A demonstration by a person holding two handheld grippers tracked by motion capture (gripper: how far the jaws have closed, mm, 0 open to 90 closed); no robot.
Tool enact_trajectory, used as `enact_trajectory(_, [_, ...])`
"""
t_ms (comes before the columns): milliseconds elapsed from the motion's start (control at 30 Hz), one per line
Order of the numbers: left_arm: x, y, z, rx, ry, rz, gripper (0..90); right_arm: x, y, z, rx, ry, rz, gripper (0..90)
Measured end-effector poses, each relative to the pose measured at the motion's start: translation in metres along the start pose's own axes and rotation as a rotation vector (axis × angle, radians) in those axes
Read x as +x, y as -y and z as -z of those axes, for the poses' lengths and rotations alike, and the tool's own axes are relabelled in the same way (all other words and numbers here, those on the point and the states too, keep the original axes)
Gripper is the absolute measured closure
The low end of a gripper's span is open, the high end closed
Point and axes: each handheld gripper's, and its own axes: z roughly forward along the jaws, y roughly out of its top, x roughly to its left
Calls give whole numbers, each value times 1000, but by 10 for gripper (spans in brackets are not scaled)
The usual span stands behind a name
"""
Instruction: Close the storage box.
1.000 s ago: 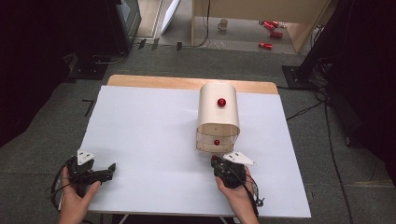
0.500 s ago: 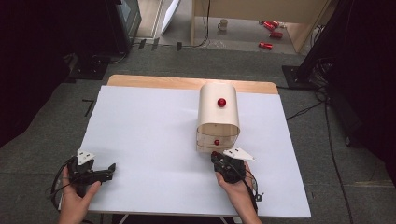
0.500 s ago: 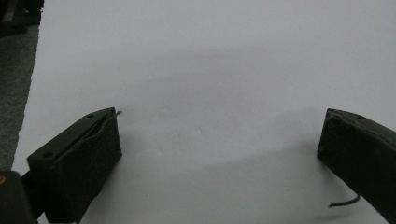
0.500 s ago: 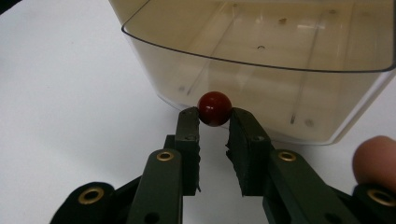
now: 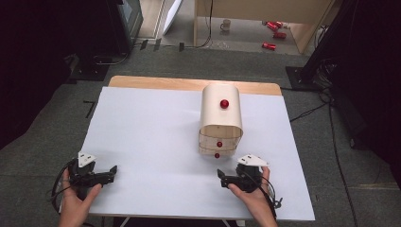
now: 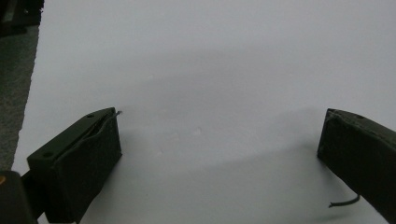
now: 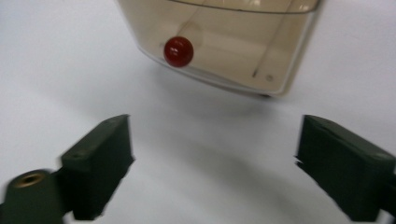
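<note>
While both hands rest on the white table (image 5: 156, 142), each tool's jaws stand wide apart. The right tool (image 5: 226, 178) sits near a small box (image 5: 221, 118) with red knobs (image 7: 178, 51); the left tool (image 5: 109, 172) holds nothing.

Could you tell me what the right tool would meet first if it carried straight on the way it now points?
Probably the front of the beige drawer box, near its lower red knob; the open right tool has bare tabletop before it.
</note>
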Motion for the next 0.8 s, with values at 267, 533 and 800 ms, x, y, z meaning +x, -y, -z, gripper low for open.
enact_trajectory(267, [0, 0, 0, 0, 0, 0, 0, -30, 6, 19, -13, 84, -5, 0])
enact_trajectory(533, [0, 0, 0, 0, 0, 0, 0, -67, 17, 32, -6, 171, -49, 0])
enact_trajectory(800, [0, 0, 0, 0, 0, 0, 0, -101, 38, 45, 27, 236, -104, 0])
